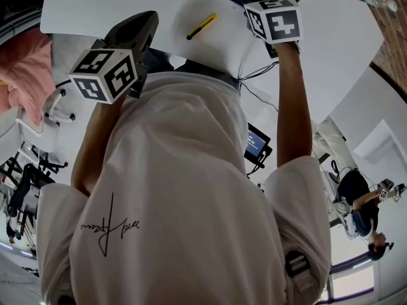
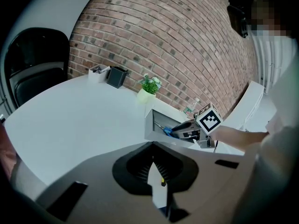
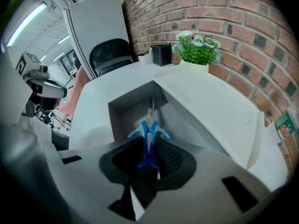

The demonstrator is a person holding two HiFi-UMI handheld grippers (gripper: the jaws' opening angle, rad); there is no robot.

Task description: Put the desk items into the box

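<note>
A grey open box point(image 3: 122, 110) stands on the white table point(image 2: 74, 120). My right gripper point(image 3: 150, 154) is shut on blue-handled scissors point(image 3: 148, 133), held over the box with the blades pointing down into it. The left gripper view shows the same gripper point(image 2: 180, 129) reaching into the box point(image 2: 158, 125) with the blue scissors point(image 2: 166, 132). My left gripper point(image 2: 156, 176) hangs over the table with a narrow gap between its jaws and nothing in it. A yellow and black pen-like item point(image 1: 202, 25) lies on the table just beyond the left gripper point(image 1: 137, 30).
A potted plant point(image 3: 196, 50), a black holder point(image 3: 161, 55) and a small white container point(image 2: 98, 73) stand along the brick wall. A water bottle point(image 2: 190, 108) is behind the box. The box's white lid point(image 3: 210, 106) lies folded open. A black chair point(image 2: 35, 73) is at the table's far side.
</note>
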